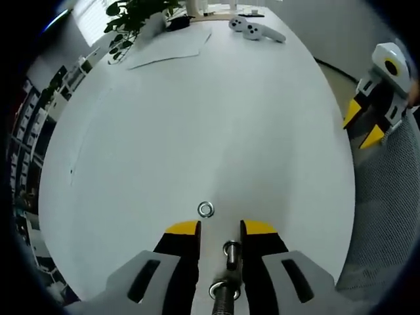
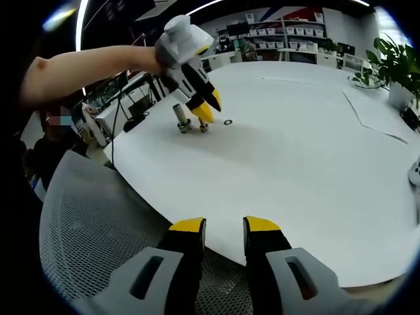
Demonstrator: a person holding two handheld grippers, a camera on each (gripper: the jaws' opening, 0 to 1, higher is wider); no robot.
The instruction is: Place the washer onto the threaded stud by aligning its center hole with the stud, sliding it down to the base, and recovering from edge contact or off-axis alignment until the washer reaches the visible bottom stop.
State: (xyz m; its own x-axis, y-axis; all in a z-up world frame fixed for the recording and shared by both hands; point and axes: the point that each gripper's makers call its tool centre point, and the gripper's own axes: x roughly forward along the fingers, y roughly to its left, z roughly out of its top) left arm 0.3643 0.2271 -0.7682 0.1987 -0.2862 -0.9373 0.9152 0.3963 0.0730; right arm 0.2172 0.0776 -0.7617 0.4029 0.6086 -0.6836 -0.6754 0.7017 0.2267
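Observation:
A small metal washer point(image 1: 205, 209) lies flat on the white table point(image 1: 197, 118), just beyond my left gripper point(image 1: 220, 228). That gripper is open, its yellow-tipped jaws low over the table. A tall threaded stud point(image 1: 225, 290) stands between them, with a shorter stud point(image 1: 231, 252) just ahead of it, close to the right jaw. In the right gripper view a person's arm holds the left gripper point(image 2: 209, 110) over the tall stud point(image 2: 180, 117), the short stud point(image 2: 203, 126) and the washer point(image 2: 228, 122). My right gripper point(image 2: 225, 226) hangs open and empty off the table edge, over a chair.
A grey mesh chair point(image 2: 92, 223) sits under the right gripper at the table's near edge. A paper sheet point(image 1: 167, 49), a white game controller point(image 1: 252, 27) and a potted plant point(image 1: 134, 16) are at the far end. Shelves point(image 2: 282, 29) line the back wall.

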